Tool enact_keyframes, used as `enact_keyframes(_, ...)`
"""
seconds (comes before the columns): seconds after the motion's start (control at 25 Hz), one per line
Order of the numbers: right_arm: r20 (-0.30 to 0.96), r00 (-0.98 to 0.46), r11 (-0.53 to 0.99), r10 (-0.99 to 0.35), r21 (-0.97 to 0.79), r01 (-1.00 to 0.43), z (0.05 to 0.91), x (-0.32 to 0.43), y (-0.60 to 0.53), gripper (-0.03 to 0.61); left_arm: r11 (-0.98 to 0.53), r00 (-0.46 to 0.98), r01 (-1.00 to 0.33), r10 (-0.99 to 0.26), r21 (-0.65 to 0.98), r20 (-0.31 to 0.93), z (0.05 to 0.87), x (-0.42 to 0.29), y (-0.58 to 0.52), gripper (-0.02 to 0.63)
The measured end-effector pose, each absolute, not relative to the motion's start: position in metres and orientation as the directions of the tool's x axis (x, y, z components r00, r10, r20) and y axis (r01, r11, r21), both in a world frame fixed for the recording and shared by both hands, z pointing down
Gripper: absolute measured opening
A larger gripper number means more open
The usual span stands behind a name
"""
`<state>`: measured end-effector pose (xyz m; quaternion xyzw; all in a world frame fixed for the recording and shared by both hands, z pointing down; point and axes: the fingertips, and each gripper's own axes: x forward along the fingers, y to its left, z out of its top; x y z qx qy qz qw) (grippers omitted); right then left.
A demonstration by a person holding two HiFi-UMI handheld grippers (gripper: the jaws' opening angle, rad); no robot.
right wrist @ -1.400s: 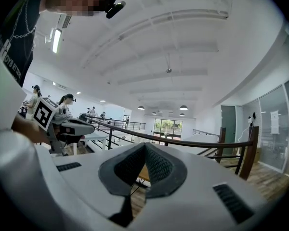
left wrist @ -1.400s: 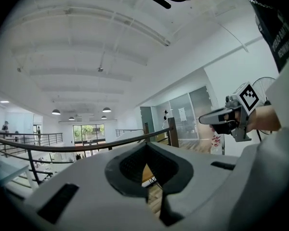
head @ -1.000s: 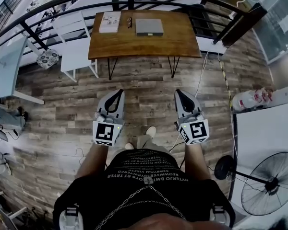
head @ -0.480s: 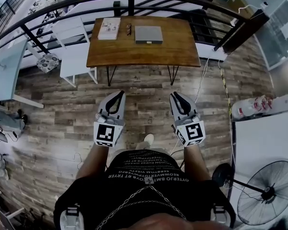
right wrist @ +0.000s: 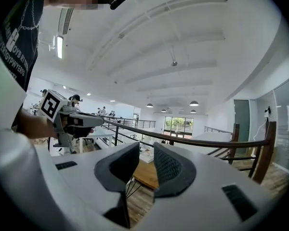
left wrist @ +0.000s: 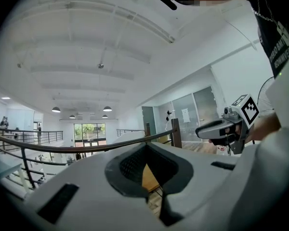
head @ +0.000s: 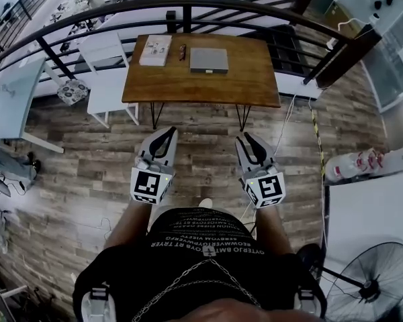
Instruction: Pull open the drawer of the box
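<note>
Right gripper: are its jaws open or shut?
Open: the right gripper has a clear gap between its jaws, with nothing in it; they have just been opening.

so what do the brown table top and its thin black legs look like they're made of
The brown rectangular table top looks like wood with a smooth satin finish: grain streaks run along it. Its thin black legs look like bent metal rod, painted black, going by how slim they are.
</note>
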<state>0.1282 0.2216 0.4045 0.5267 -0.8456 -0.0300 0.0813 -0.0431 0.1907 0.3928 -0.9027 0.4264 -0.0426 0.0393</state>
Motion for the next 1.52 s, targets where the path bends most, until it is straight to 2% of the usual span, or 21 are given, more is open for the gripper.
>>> enact_keyframes(0.64, 0.118, -0.459, 0.47, -0.88, 0.084, -0.879, 0.42, 0.178, 0.177, 0.072, -0.596, 0.592, -0.793, -0.803, -0.129, 0.071, 0.4, -0.007, 0.165, 0.0)
enact_keyframes(1.08, 0.145, -0.444, 0.456, -0.884, 0.065, -0.888, 0.432, 0.14, 0.135, 0.072, -0.619, 0.605, -0.776, -0.785, -0.12, 0.136, 0.419, -0.048, 0.124, -0.001)
enact_keyframes(1.52, 0.177, -0.436, 0.453, -0.882, 0.065, -0.889, 0.44, 0.108, 0.086, 0.072, -0.685, 0.677, -0.715, -0.728, -0.137, 0.106, 0.412, -0.053, 0.059, -0.001)
